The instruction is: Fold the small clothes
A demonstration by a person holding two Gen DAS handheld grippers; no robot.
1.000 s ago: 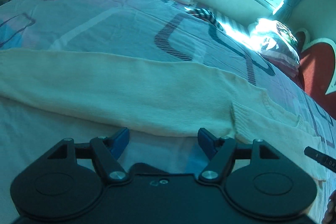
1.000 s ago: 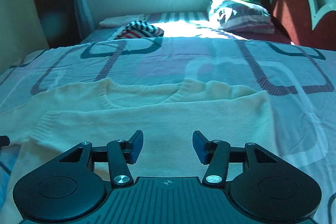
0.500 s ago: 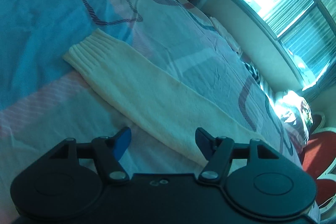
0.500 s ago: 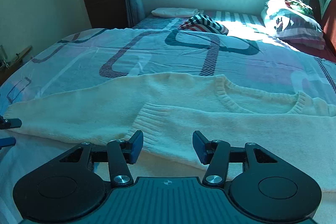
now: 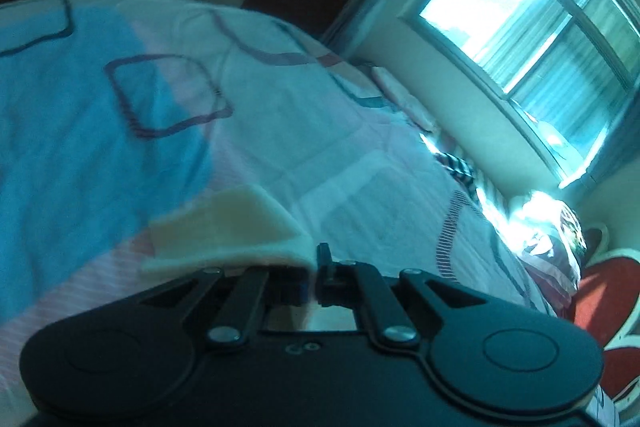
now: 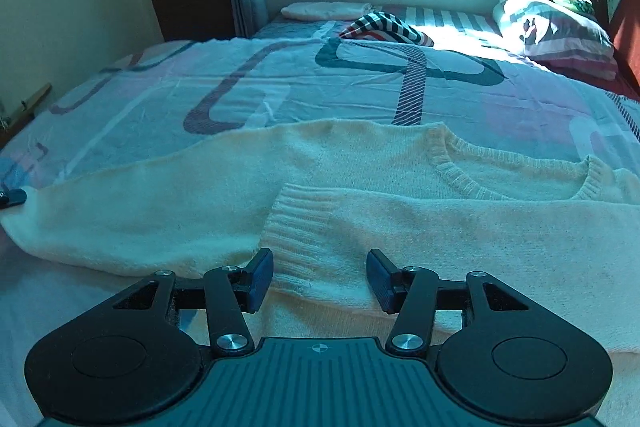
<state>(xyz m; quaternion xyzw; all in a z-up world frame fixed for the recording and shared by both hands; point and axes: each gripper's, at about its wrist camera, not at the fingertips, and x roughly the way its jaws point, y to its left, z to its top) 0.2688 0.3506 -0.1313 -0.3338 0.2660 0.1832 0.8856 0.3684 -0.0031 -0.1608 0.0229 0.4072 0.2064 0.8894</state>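
Note:
A cream knit sweater [image 6: 360, 163] lies flat on the bed, neckline at the right. One sleeve is folded across the body with its ribbed cuff [image 6: 296, 223] in front of my right gripper [image 6: 316, 275], which is open and empty just above that cuff. The other sleeve [image 6: 132, 203] stretches out to the left. In the left wrist view my left gripper [image 5: 312, 279] is shut on the end of that sleeve [image 5: 232, 227], with the cloth bunched above its fingers. The left gripper's tip shows at the left edge of the right wrist view [image 6: 12, 197].
The patterned bedspread [image 6: 280, 79] covers the bed. A striped garment [image 6: 384, 27] and a folded pale cloth [image 6: 320, 11] lie near the window. Pillows [image 6: 552, 23] sit at the far right by the red headboard [image 5: 600, 299]. A wall and dark door are at the left.
My left gripper swung to the sleeve's end and shut on it. My right gripper moved left along the sweater to the folded sleeve's cuff and stayed open.

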